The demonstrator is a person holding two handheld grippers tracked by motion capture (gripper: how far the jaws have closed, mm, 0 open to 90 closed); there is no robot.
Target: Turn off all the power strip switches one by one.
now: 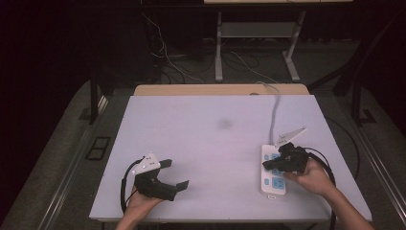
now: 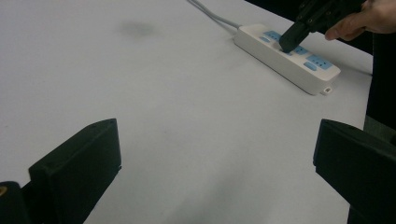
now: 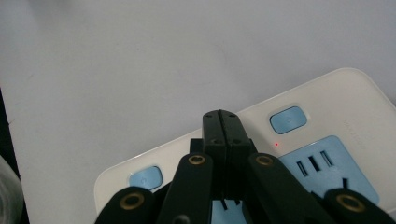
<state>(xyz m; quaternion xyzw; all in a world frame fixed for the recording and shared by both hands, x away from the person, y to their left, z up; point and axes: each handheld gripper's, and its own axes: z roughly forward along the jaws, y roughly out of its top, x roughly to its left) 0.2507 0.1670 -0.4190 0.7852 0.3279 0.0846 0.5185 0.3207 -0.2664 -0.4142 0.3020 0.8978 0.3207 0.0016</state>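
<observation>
Power strip (image 1: 273,173) lies under the closed right hand-held gripper (image 1: 266,165); left hand-held gripper (image 1: 176,173) gapes wide over bare table (image 1: 215,143).

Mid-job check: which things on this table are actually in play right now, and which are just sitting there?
In play:
- power strip, white with blue sockets and switches
- right tool, jaws shut, tip down on the strip's top face

Just there:
- left tool, jaws open, over bare table
- dark smudge on the tabletop

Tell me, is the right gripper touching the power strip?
Touching, it seems. In the left gripper view the right gripper, fingers shut, ends on the power strip's blue top with no gap visible.
</observation>
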